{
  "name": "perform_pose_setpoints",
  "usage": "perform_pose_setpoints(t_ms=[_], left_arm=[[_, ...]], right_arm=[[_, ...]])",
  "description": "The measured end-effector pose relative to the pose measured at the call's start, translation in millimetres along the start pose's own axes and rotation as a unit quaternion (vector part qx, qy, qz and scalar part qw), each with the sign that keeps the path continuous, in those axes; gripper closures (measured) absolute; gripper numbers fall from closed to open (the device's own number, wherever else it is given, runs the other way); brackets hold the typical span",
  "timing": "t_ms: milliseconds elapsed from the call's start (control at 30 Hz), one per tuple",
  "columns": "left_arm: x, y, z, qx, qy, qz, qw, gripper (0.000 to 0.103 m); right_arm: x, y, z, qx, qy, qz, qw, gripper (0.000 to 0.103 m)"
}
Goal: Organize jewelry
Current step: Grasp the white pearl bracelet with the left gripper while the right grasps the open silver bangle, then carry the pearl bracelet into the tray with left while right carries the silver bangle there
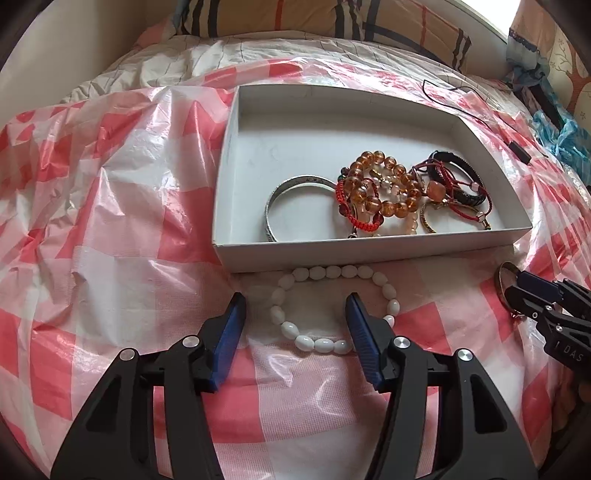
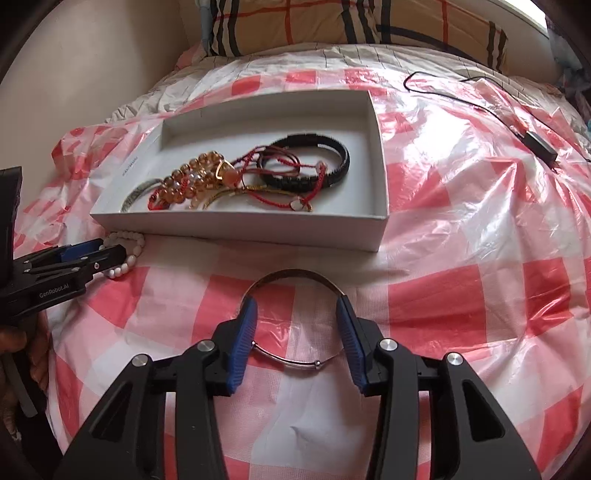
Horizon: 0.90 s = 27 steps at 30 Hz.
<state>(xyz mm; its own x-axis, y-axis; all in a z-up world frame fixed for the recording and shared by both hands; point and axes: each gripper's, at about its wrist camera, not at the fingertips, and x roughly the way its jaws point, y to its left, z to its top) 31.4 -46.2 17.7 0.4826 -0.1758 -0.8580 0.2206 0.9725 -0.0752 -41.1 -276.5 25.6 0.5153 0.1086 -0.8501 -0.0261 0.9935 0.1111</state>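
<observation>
**Two bracelets on the sheet, a gripper over each**

A white cardboard box [image 1: 369,254] sits on a red-and-white checked plastic sheet [image 1: 110,184] spread over a bed. Inside it, toward the near right, lies a heap of jewelry: a silver bangle [image 1: 280,195], an amber bead bracelet [image 1: 384,184], red cord bracelets [image 2: 273,192] and a black braided bracelet [image 2: 332,162].

Just in front of the box's near wall, a white bead bracelet [image 1: 332,306] lies flat on the sheet. The left gripper [image 1: 295,317] is over it with its jaws parted about halfway; the right blue finger covers part of the ring and the left finger stands just outside it. The pads do not press on the beads.

To the right, also in front of the box, a thin metal bangle [image 2: 295,314] lies on the sheet. The right gripper [image 2: 295,325] has its jaws apart, straddling the bangle, one blue pad at each side; I cannot tell whether they touch it.

A black cable [image 2: 517,122] trails across the sheet beyond the box, and a plaid pillow [image 2: 351,26] lies at the head of the bed.
</observation>
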Motion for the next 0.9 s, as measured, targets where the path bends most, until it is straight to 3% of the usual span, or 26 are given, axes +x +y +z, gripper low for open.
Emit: perform_pose_setpoints(t_ms=[133,200,300,333,367,400,533,600,767,900], left_arm=[[0.4,-6.5,0.4,0.013,0.0,-0.003,0.9999,0.057],[0.2,-6.9,0.0,0.012,0.0,-0.003,0.9999,0.057],[0.5,-8.7,-0.7,0.014,0.002,-0.002,0.9999,0.057],[0.4,-8.7,-1.1,0.015,0.002,-0.003,0.9999,0.06],[0.2,-9.4,-0.9,0.017,0.002,-0.005,0.9998,0.062],[-0.8,-10.3,-1.1,0.02,0.001,-0.004,0.9998,0.068],[-6.9,-4.4,-0.3,0.011,-0.004,-0.022,0.9997,0.092],[-11.0,-0.2,0.5,0.0,-0.011,-0.039,0.9992,0.096],[-14.0,-4.5,1.0,0.013,-0.02,-0.038,0.999,0.096],[-11.7,-4.2,1.6,0.013,-0.013,-0.039,0.999,0.096]], right_arm=[[-14.4,-9.5,2.9,0.029,-0.034,0.027,0.999,0.064],[-22.0,-14.8,4.2,0.041,-0.053,0.015,0.998,0.064],[0.7,-13.3,-0.6,0.021,0.002,-0.022,1.0,0.067],[1.4,-10.5,0.3,0.011,0.002,-0.031,0.999,0.071],[1.0,-7.3,0.9,0.003,0.004,-0.035,0.999,0.089],[1.4,-5.1,0.5,-0.003,0.008,-0.03,1.0,0.098],[-3.6,-0.7,0.1,-0.005,0.001,-0.019,1.0,0.099],[-8.6,-4.7,-2.6,0.008,-0.009,0.0,1.0,0.099],[-11.0,-6.6,1.1,0.033,-0.017,0.045,0.998,0.099],[-10.6,-7.1,3.3,0.039,-0.015,0.055,0.998,0.099]])
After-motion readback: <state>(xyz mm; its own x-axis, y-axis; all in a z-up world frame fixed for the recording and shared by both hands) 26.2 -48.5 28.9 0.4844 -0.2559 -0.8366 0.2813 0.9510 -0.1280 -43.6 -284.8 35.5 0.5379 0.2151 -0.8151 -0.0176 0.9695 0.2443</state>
